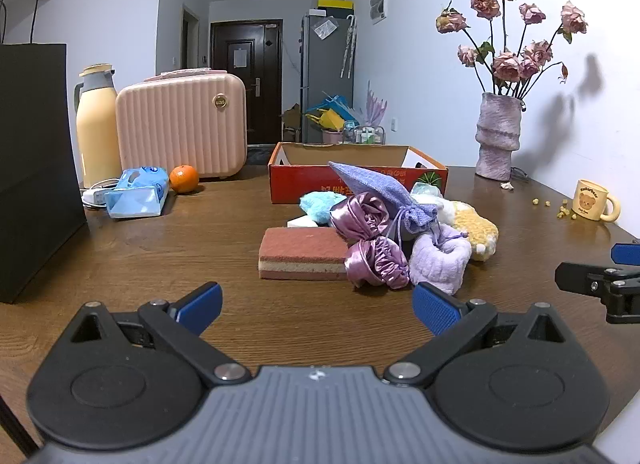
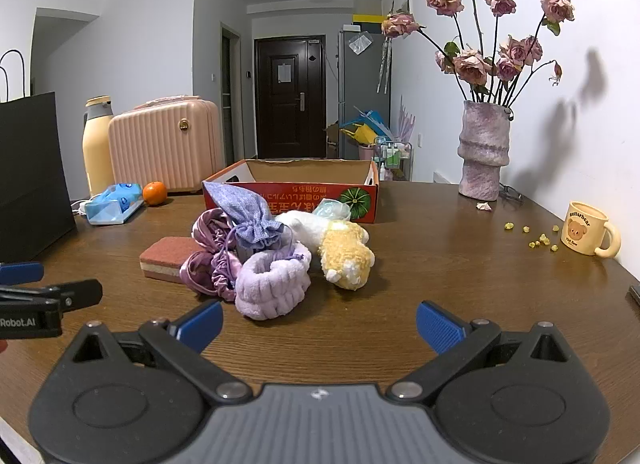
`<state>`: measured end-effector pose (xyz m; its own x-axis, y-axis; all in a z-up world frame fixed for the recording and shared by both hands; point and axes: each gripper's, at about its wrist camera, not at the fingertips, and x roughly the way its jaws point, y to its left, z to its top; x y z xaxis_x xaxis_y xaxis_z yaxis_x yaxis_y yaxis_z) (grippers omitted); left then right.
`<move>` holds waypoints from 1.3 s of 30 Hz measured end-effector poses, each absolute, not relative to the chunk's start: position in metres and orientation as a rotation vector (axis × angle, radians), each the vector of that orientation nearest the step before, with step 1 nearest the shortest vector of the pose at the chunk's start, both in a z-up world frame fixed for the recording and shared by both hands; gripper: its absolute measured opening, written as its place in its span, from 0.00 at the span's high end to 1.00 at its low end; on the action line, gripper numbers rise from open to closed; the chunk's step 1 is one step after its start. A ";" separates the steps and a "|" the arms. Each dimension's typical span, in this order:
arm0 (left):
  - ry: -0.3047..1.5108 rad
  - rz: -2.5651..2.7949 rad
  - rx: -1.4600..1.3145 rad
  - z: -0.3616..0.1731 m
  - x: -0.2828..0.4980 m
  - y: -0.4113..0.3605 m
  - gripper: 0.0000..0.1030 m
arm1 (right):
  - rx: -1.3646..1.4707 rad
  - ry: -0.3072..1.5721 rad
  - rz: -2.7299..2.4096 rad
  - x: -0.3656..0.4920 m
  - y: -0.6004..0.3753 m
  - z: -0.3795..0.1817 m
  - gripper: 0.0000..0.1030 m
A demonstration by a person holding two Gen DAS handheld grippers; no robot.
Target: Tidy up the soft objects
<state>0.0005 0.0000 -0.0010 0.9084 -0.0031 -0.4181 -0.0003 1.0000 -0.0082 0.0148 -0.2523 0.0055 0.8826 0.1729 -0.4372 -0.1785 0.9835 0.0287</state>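
Evidently, both the left gripper (image 1: 316,308) and right gripper (image 2: 318,324) were held wide open and empty, aimed at twelve o'clock toward the soft pile's lavender headband (image 2: 272,284), presumably for grasping.

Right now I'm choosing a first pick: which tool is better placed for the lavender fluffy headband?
Right. The lavender fluffy headband lies just ahead of the open right tool, nearest in the pile. For the left tool, it sits off toward its right finger.
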 end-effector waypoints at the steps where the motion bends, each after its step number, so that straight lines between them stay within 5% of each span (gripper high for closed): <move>1: 0.431 -0.001 -0.007 -0.001 0.000 0.000 0.00 | -0.012 0.454 0.183 0.015 -0.253 0.006 0.00; 39: 0.427 -0.009 -0.005 0.000 -0.002 -0.002 0.00 | -0.026 0.448 0.179 0.016 -0.250 0.006 0.00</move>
